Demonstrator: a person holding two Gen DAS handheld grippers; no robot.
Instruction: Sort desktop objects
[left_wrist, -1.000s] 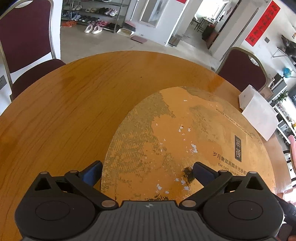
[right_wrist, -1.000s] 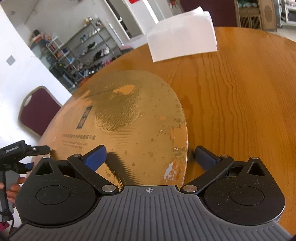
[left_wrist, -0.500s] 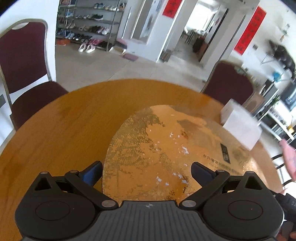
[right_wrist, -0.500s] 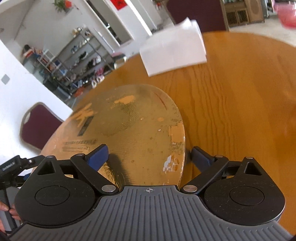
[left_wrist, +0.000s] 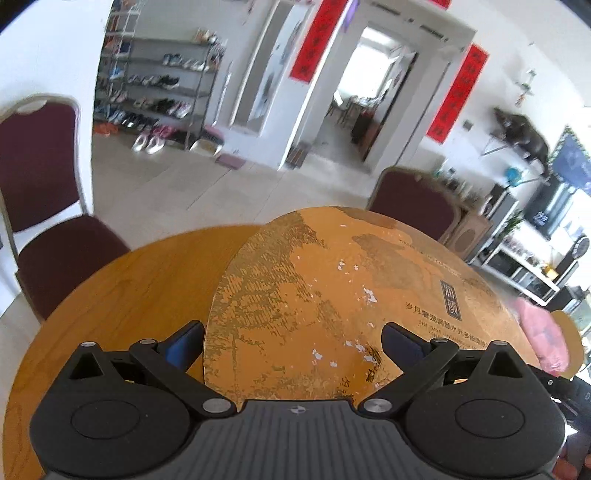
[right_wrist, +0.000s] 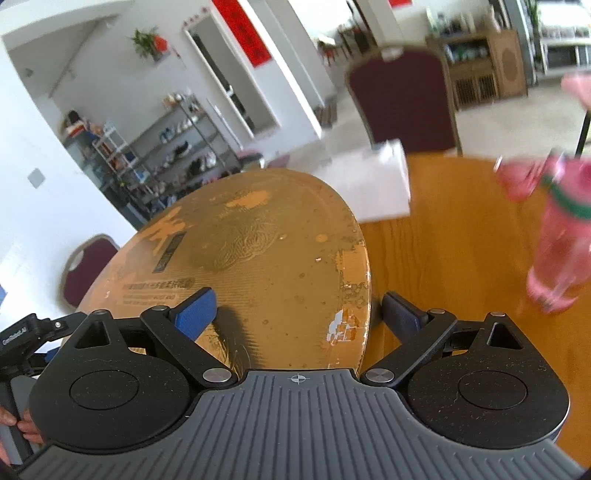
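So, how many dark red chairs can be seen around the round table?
2 in the left wrist view: one chair at the table's left side, one chair beyond its far edge. The right wrist view also shows two, probably the same. Others may be hidden outside the frames.

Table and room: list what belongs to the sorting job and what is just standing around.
Part of the job:
- gold box, wide and flat, straddled by both grippers
- left gripper
- right gripper
- white paper stack
- pink bottle, blurred

Just around:
- round wooden table
- maroon chairs
- shoe rack
- red door banners
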